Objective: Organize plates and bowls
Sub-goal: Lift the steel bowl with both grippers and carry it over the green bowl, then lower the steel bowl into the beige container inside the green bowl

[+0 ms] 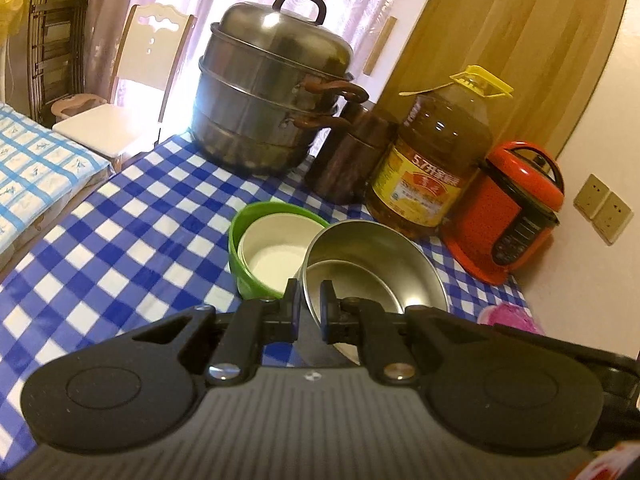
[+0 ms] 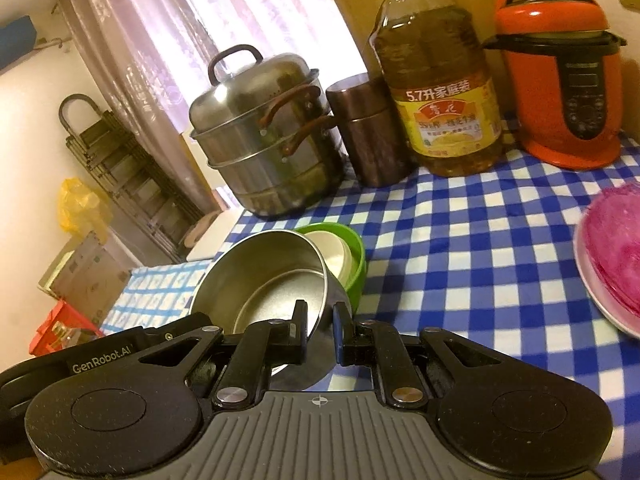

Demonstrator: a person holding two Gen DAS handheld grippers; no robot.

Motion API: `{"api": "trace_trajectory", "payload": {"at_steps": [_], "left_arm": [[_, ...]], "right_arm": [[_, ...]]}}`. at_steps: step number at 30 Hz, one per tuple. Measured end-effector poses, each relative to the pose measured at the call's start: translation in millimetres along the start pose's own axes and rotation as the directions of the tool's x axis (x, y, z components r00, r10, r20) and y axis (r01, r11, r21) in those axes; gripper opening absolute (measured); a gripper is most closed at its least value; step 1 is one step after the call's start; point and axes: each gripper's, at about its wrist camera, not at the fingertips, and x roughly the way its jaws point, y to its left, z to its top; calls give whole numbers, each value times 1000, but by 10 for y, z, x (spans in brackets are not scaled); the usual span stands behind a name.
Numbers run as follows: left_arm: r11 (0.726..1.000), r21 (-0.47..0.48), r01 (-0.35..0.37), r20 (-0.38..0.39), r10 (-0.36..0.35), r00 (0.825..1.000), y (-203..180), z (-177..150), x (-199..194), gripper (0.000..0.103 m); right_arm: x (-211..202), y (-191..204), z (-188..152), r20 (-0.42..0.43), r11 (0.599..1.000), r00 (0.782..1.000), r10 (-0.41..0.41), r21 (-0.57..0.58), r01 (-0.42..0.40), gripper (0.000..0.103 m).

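A steel bowl [image 1: 376, 264] is held tilted above the blue checked tablecloth [image 1: 132, 216], right beside a green bowl [image 1: 244, 252] with a white bowl [image 1: 272, 252] nested inside. My left gripper [image 1: 311, 296] is shut on the steel bowl's near rim, one finger inside and one outside. My right gripper [image 2: 320, 312] is shut on the same steel bowl [image 2: 272, 268] at its other rim. In the right wrist view the green bowl [image 2: 354, 256] and the white bowl [image 2: 330, 252] sit just behind it. A pink bowl on a white plate [image 2: 616, 256] lies at the right.
A steel steamer pot [image 1: 272, 92], a brown canister [image 1: 348, 156], a large oil bottle [image 1: 436, 160] and an orange rice cooker [image 1: 508, 212] stand along the table's back by the wall. A white chair [image 1: 120, 112] stands off the table's left end.
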Motion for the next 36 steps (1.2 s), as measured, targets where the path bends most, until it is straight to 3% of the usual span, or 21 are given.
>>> {"api": "trace_trajectory", "payload": {"at_steps": [15,36], "left_arm": [[999,-49,1,61,2,998,259,345,615,8],[995,-86,-39,14,41,999,457,244,1019,8]], "right_arm": [[700,-33,345,4,998,1000,29,-55,-29,13],[1158,-96,416,-43,995,999,33,-95,-37,13]]}}
